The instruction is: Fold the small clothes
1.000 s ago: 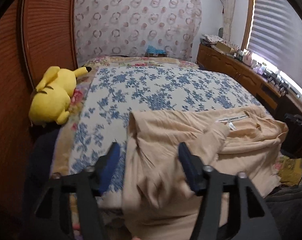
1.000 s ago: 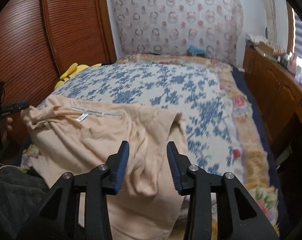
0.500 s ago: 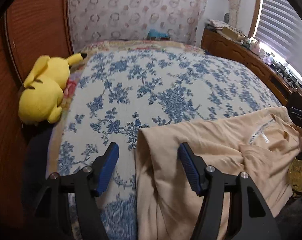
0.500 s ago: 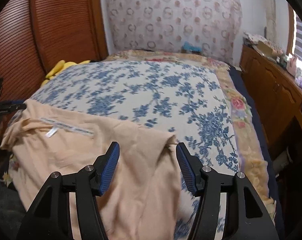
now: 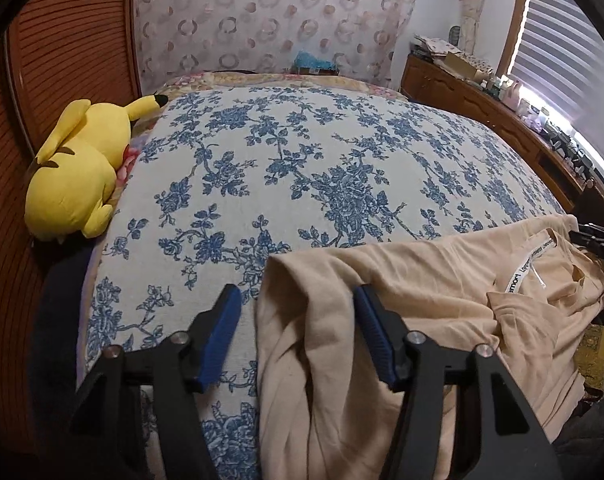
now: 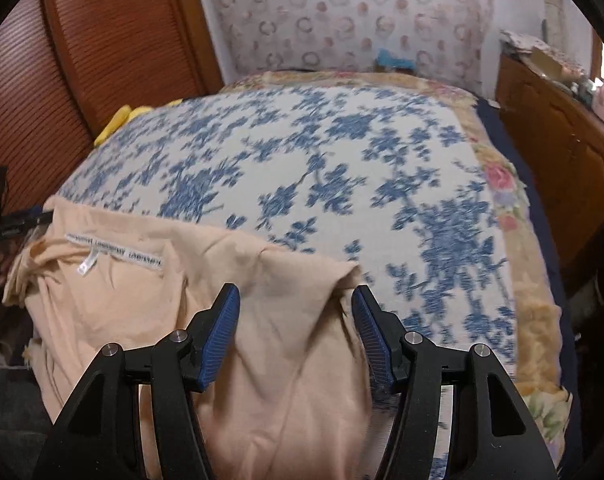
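A soft, matte peach garment (image 5: 421,320) is lying rumpled along the near edge of the bed (image 5: 302,168), its cloth draping over that edge in loose vertical folds. It is looking like a thin knit, creased and bunched toward the neckline. A white woven tape (image 5: 529,264) with dark lettering is running inside the collar; the letters are too small and skewed to read, and a small white care tag (image 6: 85,264) is hanging just beside it.

The left tongs (image 5: 298,328) are standing spread, their ribbed blue pads (image 5: 222,340) straddling the garment's folded corner without pinching it. The right tongs (image 6: 296,324) are likewise standing spread around the opposite corner, cloth lying between the pads.

The bedspread is showing a woven cream ground with blue floral sprays and a fuzzy yellow border with pink roses. A plush yellow toy (image 5: 78,172) is resting at the bed's far left edge against the ribbed wooden doors (image 5: 62,60). A wooden dresser (image 5: 501,112) cluttered with small bottles is lining the right side under slatted blinds (image 5: 561,32).
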